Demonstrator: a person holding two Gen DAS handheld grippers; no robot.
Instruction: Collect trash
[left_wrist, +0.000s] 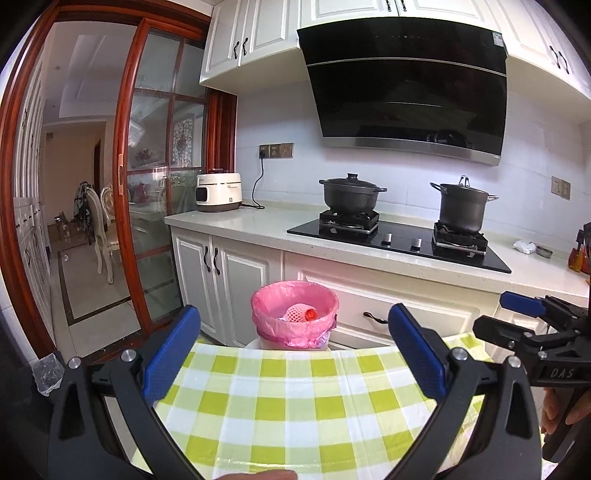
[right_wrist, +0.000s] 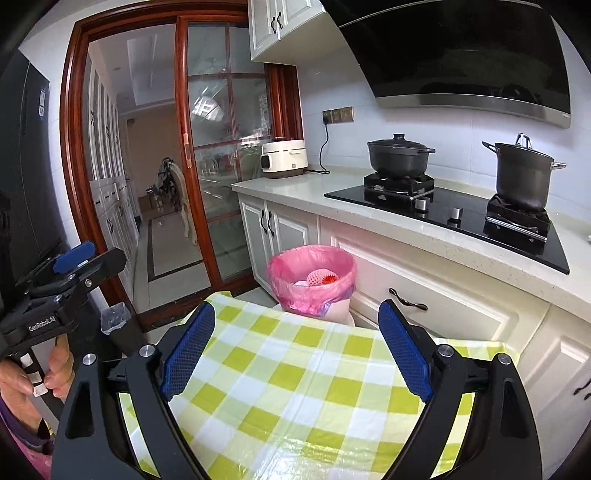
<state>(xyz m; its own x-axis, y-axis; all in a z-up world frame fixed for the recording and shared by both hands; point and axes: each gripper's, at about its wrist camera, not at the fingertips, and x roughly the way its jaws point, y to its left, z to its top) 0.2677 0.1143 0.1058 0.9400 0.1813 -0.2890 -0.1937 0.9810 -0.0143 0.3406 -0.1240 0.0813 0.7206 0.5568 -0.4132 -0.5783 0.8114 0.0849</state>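
A trash bin lined with a pink bag (left_wrist: 294, 317) stands on the floor past the far edge of the table, in front of the white cabinets; it also shows in the right wrist view (right_wrist: 312, 282). Inside lie a white foam fruit net (left_wrist: 295, 314) and a red piece (left_wrist: 311, 314). My left gripper (left_wrist: 293, 354) is open and empty above the green-checked tablecloth (left_wrist: 295, 406). My right gripper (right_wrist: 297, 354) is open and empty above the same cloth (right_wrist: 295, 387). Each gripper shows at the side of the other's view.
A counter (left_wrist: 258, 229) carries a black hob with two dark pots (left_wrist: 351, 195) (left_wrist: 463, 206), a white cooker (left_wrist: 218, 192), and crumpled white stuff (left_wrist: 524, 246) at the far right. A glass sliding door (left_wrist: 155, 184) stands left. A drawer handle (right_wrist: 406, 299) lies beside the bin.
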